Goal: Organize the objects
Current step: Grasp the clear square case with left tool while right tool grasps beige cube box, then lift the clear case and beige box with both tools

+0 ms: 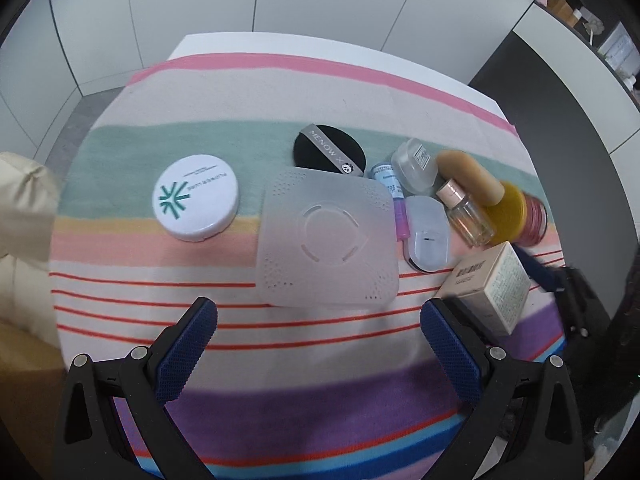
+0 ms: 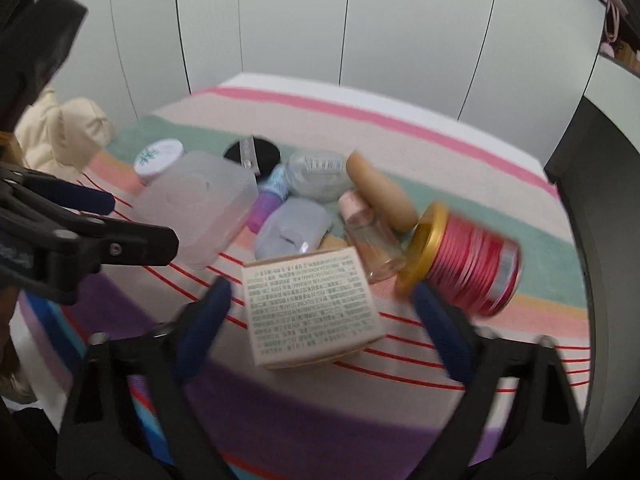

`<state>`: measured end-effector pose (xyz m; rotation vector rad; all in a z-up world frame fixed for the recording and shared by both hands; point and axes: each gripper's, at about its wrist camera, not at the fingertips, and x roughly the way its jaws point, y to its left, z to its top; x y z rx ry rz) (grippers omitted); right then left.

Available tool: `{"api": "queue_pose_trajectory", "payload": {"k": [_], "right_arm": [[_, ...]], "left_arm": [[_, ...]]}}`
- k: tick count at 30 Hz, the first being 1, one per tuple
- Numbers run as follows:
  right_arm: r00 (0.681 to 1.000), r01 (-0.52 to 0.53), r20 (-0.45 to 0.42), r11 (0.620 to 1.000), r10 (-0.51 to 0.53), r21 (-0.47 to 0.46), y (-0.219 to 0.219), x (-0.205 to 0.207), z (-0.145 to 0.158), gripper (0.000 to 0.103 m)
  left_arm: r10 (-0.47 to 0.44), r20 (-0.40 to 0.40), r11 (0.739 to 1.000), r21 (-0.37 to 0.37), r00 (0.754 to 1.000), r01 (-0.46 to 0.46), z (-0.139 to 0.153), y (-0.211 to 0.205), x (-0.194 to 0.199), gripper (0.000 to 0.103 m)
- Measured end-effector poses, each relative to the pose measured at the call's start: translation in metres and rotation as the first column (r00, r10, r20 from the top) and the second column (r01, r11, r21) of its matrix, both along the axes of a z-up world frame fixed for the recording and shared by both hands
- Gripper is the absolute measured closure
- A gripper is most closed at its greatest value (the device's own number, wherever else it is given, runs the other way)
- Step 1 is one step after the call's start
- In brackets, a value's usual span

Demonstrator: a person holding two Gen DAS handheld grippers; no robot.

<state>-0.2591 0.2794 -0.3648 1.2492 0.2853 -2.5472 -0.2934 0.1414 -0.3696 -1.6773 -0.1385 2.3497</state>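
right gripper (image 2: 320,320) gapes around the beige carton (image 2: 312,312), pads clear; left gripper (image 1: 318,320) wide, empty; closing crooked could knock the pink jar (image 2: 468,264) rolling.

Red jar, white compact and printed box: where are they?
Red jar (image 2: 472,270), right wrist view, on its ribbed side.
White compact (image 1: 196,196), left wrist view, on its lid.
Printed box (image 2: 312,304), right wrist view, on its text-covered top face.
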Motion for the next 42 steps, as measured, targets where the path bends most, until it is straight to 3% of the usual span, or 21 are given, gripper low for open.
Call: {"api": "queue_pose_trajectory", "payload": {"k": [1, 2, 9, 10, 11, 12, 22, 28, 33, 42], "right_arm": [[1.000, 0.006, 0.026, 1.000, -0.005, -0.016, 0.001, -0.003, -0.005, 0.047], [0.998, 0.017, 0.053, 0.999, -0.015, -0.041, 0.005, -0.005, -0.010, 0.049], [0.991, 0.124, 0.058, 0.982, -0.117, -0.143, 0.043, 0.008, -0.004, 0.049], [0.989, 0.141, 0.061, 0.979, -0.133, -0.147, 0.047, 0.009, -0.001, 0.049], [0.987, 0.156, 0.064, 0.977, -0.148, -0.149, 0.051, 0.009, 0.000, 0.049], [0.985, 0.167, 0.067, 0.975, -0.158, -0.148, 0.054, 0.009, 0.000, 0.049], [0.976, 0.206, 0.093, 0.969, -0.195, -0.136, 0.048, 0.002, 0.003, 0.049], [0.972, 0.225, 0.097, 0.964, -0.213, -0.143, 0.046, 0.001, 0.017, 0.049], [0.968, 0.248, 0.080, 0.960, -0.239, -0.130, 0.059, 0.007, 0.047, 0.049], [0.960, 0.278, -0.001, 0.952, -0.281, -0.127, 0.061, 0.008, 0.129, 0.049]], "left_arm": [[-0.010, -0.001, 1.000, 0.000, 1.000, 0.010, -0.002, 0.004, -0.002, 0.001], [-0.019, -0.003, 1.000, -0.005, 1.000, 0.019, -0.005, 0.008, -0.003, 0.001], [-0.038, -0.005, 0.996, -0.077, 0.999, 0.037, -0.020, 0.034, -0.025, 0.003], [-0.033, -0.017, 0.995, -0.099, 0.999, 0.031, -0.021, 0.037, -0.026, 0.007], [-0.029, -0.038, 0.991, -0.131, 0.999, 0.024, -0.020, 0.040, -0.027, 0.021], [-0.031, -0.062, 0.984, -0.177, 0.998, 0.019, -0.019, 0.044, -0.027, 0.020], [-0.030, -0.103, 0.982, -0.189, 0.994, 0.010, -0.014, 0.051, -0.015, 0.021], [-0.023, -0.117, 0.983, -0.185, 0.993, 0.001, 0.005, 0.045, -0.006, 0.021], [-0.004, -0.132, 0.983, -0.181, 0.991, -0.020, 0.032, 0.039, 0.002, 0.021], [0.021, -0.219, 0.983, -0.175, 0.975, -0.060, 0.110, 0.025, 0.018, 0.021]]}}
